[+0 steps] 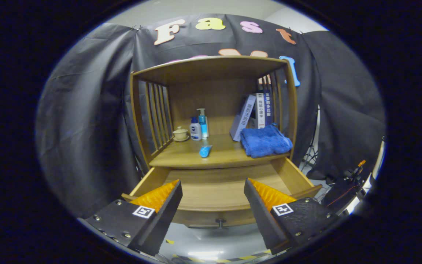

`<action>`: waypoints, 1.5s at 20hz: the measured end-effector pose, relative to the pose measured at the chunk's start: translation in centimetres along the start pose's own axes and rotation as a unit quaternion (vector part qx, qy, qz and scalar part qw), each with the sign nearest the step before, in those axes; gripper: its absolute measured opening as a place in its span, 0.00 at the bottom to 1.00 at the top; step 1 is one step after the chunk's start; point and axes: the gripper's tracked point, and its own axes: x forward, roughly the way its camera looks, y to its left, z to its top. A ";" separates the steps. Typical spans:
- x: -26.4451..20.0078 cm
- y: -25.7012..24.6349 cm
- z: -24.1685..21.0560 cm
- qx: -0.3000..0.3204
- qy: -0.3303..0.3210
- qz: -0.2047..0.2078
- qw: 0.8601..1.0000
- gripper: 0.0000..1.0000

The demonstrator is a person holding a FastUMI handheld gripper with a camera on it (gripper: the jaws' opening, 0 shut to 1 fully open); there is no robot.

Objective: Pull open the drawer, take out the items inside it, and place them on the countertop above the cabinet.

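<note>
A wooden cabinet stands ahead with its drawer [214, 190] pulled out toward me; the drawer floor that I see is bare wood. Its small knob [220, 222] shows on the front panel, between and below my fingers. On the countertop [181, 156] above the drawer lie a small blue tube [205, 150] near the front edge and a folded blue towel [265, 141] to its right. My gripper [213, 192] hovers over the drawer's front part, open, with nothing between its fingers.
At the back of the countertop stand a lidded cup on a saucer [180, 134], a white bottle [195, 130], a blue pump bottle [203, 123] and several leaning books [255, 112]. Slatted sides and a top board [211, 64] enclose the shelf. A tripod [346, 183] stands at the right.
</note>
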 end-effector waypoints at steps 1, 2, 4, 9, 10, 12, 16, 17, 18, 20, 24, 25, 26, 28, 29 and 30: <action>-0.5 -0.3 -0.6 -0.005 -0.009 -0.005 1.000 1.00; -0.9 -0.4 -1.4 -0.008 -0.017 -0.005 1.000 1.00; -1.4 -0.5 -3.4 -0.006 -0.027 -0.004 1.000 1.00; -1.8 -0.7 -8.7 0.009 -0.051 -0.006 0.999 1.00; -1.7 -1.0 -9.6 0.011 -0.055 -0.008 0.998 1.00; -1.1 -1.9 -11.4 0.019 -0.058 -0.015 0.998 1.00; 1.5 -2.0 -15.0 0.022 -0.038 -0.003 0.999 1.00; 2.1 -1.6 -15.6 0.022 -0.035 0.010 0.999 1.00; 2.7 -1.4 -15.8 0.020 -0.035 0.014 0.999 1.00; 3.4 -2.0 -16.3 0.015 -0.034 0.007 0.999 1.00; 5.1 -2.1 -17.2 0.021 -0.028 -0.004 0.999 1.00; 5.4 -2.0 -17.0 0.024 -0.032 -0.004 0.999 1.00; 5.8 -1.8 -16.7 0.026 -0.037 0.000 0.999 1.00; 6.6 -1.6 -16.4 0.016 -0.044 0.002 0.999 1.00; 7.1 -1.7 -16.5 0.008 -0.044 0.000 0.999 1.00; 7.7 -1.7 -16.5 0.004 -0.045 -0.003 0.999 1.00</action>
